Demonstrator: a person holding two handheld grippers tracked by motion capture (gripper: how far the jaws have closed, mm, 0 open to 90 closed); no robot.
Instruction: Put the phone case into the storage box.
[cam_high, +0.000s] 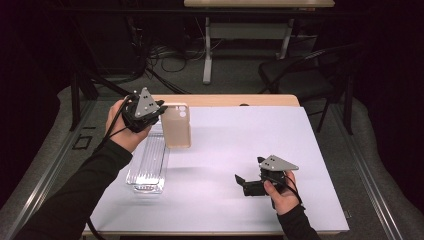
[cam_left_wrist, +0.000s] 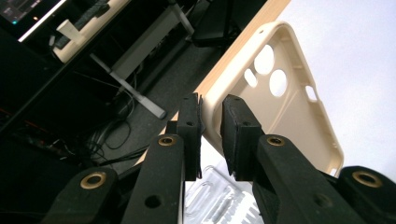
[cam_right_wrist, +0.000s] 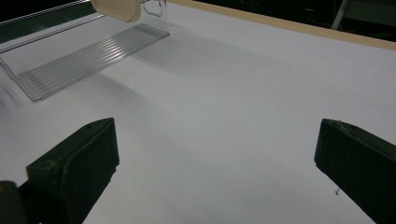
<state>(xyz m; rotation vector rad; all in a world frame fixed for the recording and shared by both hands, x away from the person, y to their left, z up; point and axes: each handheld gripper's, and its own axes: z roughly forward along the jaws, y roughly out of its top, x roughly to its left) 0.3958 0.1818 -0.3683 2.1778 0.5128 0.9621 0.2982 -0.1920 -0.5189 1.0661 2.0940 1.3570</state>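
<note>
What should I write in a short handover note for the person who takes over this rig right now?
Left claw: shut on the long edge of the beige phone case, holding it in the air above the far left part of the white table.
Right claw: open, holds nothing, low over the table near its front right part.
Clear plastic tray: flat on the table at the left, just below the case.
Done: the case is picked up.
Left: judging by its position, probably to set the case down in the tray or on the table; the right claw is free to help.
</note>
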